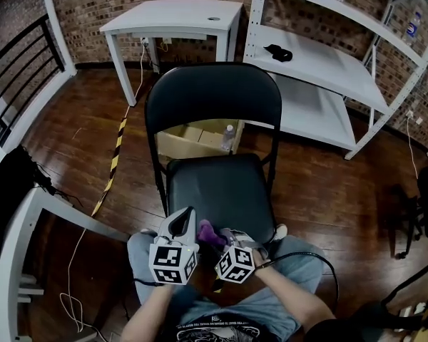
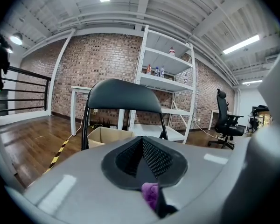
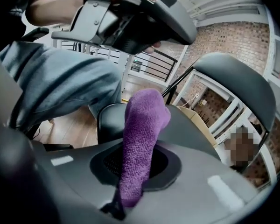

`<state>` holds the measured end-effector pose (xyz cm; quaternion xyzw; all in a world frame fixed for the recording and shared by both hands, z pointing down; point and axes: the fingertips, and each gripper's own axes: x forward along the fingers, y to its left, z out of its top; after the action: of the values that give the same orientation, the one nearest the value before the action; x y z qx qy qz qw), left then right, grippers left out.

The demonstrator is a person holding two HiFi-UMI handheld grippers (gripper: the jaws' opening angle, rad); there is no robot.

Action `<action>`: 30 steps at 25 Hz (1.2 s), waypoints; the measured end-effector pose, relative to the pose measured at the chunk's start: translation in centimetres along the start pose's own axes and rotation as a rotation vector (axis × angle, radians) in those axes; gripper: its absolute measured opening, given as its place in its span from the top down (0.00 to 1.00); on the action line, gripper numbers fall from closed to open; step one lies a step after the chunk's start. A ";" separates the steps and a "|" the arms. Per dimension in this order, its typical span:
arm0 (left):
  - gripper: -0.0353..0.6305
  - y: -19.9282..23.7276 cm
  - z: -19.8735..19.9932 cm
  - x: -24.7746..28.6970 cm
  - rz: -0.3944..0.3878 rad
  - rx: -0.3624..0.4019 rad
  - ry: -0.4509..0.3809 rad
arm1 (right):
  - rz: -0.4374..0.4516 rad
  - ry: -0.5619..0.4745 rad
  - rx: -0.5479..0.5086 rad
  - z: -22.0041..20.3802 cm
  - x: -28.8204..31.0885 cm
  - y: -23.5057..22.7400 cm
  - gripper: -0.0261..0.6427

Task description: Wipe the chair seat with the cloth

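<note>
The black folding chair stands in front of me, its seat [image 1: 217, 187] bare and its backrest [image 1: 212, 95] upright. A purple cloth [image 1: 208, 231] sits at the seat's near edge, between my two grippers and above a person's jeans-clad knees. My left gripper [image 1: 185, 219] points toward the backrest [image 2: 121, 94]; its jaws [image 2: 142, 141] are shut, with a bit of purple cloth [image 2: 150, 193] pinched at their base. My right gripper [image 1: 232, 239] is shut on the cloth [image 3: 140, 143], which sticks up out of the jaws with its tip free.
Behind the chair lies an open cardboard box [image 1: 189, 140] with a bottle [image 1: 228, 137]. A white table [image 1: 175, 16] and white shelving [image 1: 321, 63] stand against the brick wall. A black railing [image 1: 14, 70] and a white desk [image 1: 18, 234] are at the left.
</note>
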<state>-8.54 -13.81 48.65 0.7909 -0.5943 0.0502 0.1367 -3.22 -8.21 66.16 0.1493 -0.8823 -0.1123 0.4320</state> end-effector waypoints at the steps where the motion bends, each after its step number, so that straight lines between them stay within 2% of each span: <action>1: 0.94 -0.1 -0.1 0.1 -0.001 -0.001 0.001 | 0.005 -0.004 0.003 0.0 -0.2 0.5 0.90; 5: 0.94 -0.5 -0.2 0.2 -0.008 0.000 0.004 | 0.009 -0.008 0.001 -0.4 -0.3 1.7 0.90; 9: 0.94 -0.5 0.0 0.4 -0.016 0.002 0.005 | -0.011 -0.021 0.002 0.2 -0.6 0.6 0.90; 16: 0.94 -0.2 0.7 1.7 -0.028 -0.018 -0.008 | -0.137 -0.067 -0.012 3.1 -2.6 -8.1 0.90; 21: 0.94 -0.5 0.9 2.8 -0.048 -0.011 -0.013 | -0.217 -0.055 -0.009 3.8 -2.7 -15.3 0.90; 30: 0.94 0.2 0.4 5.1 -0.054 -0.004 0.031 | -0.244 0.062 -0.029 0.8 1.7 -24.1 0.89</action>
<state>-7.26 -18.73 49.56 0.8055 -0.5707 0.0574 0.1487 -0.81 -31.18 59.05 0.2528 -0.8420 -0.1723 0.4444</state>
